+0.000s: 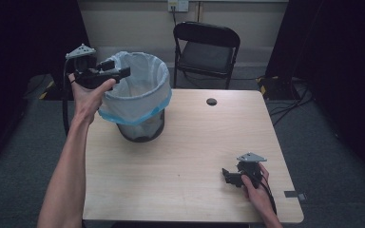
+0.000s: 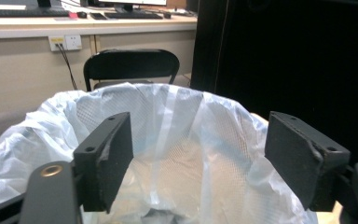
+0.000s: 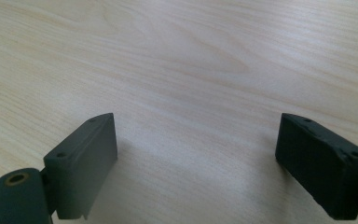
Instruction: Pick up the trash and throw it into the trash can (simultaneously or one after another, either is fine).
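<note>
Now holding the left gripper (image 1: 116, 72) at the near-left rim of the wire-mesh wastebasket (image 1: 140, 129), jaws spread wide with nothing between them, pointed across the mouth of the bin's pale-blue plastic liner (image 1: 135, 102). Seen from the left gripper view: both black pads (image 2: 114, 156) framing the liner (image 2: 177, 154), no object pinched, dark shapes just visible down at the bottom of the bag but too dim to identify. Resting low on the wooden table (image 1: 190, 156) near the front right corner, well apart from the bin: the right gripper (image 1: 227, 175), likewise open and empty, bare woodgrain (image 3: 191, 70) between its pads (image 3: 91, 158). Standing toward the back left of the tabletop, upright, liner folded over the rim and hanging loose around the outside. Judging from the open jaws over the bin mouth, probably a drop into the bin, or a reach for the bag's edge. Risks from here: snagging the thin liner with a jaw corner while pulling away, dragging the film off the rim or tearing it; nudging the light basket with the gripper body and tipping or sliding it toward the left table edge, close by; letting the trailing cable (image 1: 65, 102) catch on the table edge or basket. Little danger on the right side, given the distance from everything else.
</note>
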